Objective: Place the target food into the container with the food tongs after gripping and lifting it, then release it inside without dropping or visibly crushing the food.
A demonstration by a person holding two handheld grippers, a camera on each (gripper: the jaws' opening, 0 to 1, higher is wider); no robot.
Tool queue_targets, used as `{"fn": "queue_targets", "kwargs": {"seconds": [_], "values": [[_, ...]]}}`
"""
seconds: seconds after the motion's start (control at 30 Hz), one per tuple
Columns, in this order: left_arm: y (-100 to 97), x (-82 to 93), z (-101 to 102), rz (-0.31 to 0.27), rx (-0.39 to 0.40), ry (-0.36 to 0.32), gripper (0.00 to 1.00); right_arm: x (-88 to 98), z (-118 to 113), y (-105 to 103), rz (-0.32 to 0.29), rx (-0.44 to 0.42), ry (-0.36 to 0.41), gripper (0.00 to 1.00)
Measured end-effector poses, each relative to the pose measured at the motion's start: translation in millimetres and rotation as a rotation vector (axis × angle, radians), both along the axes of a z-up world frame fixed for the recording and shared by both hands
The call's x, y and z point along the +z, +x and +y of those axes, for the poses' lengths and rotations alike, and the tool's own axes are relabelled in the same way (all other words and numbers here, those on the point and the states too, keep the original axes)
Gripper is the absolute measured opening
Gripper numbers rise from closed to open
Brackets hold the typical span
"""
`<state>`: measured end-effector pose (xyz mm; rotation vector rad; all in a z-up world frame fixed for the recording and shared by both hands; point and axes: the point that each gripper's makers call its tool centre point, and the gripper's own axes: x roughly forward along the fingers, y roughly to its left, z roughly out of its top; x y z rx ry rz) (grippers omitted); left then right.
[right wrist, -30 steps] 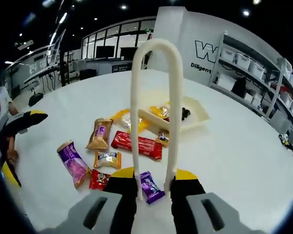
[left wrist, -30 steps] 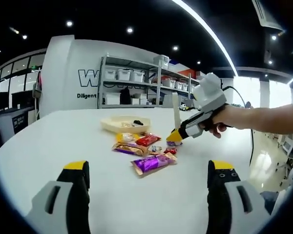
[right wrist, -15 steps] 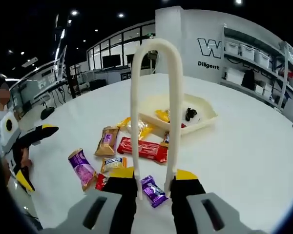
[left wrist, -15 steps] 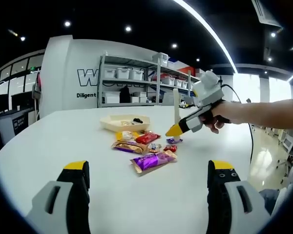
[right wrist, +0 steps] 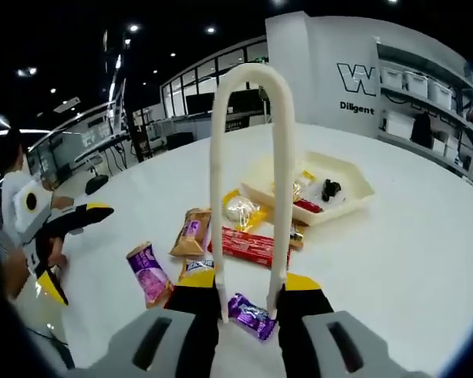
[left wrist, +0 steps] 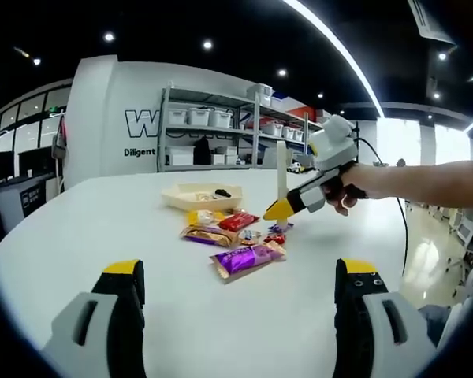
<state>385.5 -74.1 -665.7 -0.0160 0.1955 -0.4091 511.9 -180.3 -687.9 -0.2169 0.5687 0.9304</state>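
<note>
My right gripper (right wrist: 248, 295) is shut on cream food tongs (right wrist: 281, 197), whose looped end points away from the camera. A small purple candy (right wrist: 252, 316) sits between the tongs' lower ends, just ahead of the jaws; I cannot tell whether it is pinched or off the table. The cream tray (right wrist: 355, 183) lies beyond, with a few sweets in it. In the left gripper view a hand holds the right gripper (left wrist: 319, 187) with the tongs (left wrist: 282, 167) upright, over the purple candy (left wrist: 282, 227) and short of the tray (left wrist: 191, 197). My left gripper (left wrist: 240, 268) is open and holds nothing.
Loose snacks lie on the white table (right wrist: 410, 260): a red bar (right wrist: 248, 246), a purple packet (right wrist: 148, 272), a brown packet (right wrist: 189, 232) and a yellow-wrapped sweet (right wrist: 240, 209). The left gripper (right wrist: 63, 224) shows at the left. Shelves (left wrist: 221, 130) stand behind the table.
The right gripper with the tongs has risen slightly and shifted toward the tray. The purple candy stays between the tongs' ends. The left gripper has not moved.
</note>
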Motion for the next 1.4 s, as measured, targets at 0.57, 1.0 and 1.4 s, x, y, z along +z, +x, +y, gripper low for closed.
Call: {"fn": "queue_targets", "kwargs": {"seconds": [0.57, 1.0, 1.4], "values": [[-5.1, 2.7, -5, -0.009, -0.022, -0.023, 0.99, -3.9, -24, -19, 0.063, -0.021, -0.012, 0.22], [2.5, 9.0, -7, -0.032, -0.024, -0.032, 0.98, -1.1, -15, -7, 0.082, -0.113, 0.085, 0.23], [-0.6, 2.8, -11, -0.028, -0.032, 0.015, 0.99, -7.5, -13, -5, 0.006, -0.103, 0.049, 0.22]]}}
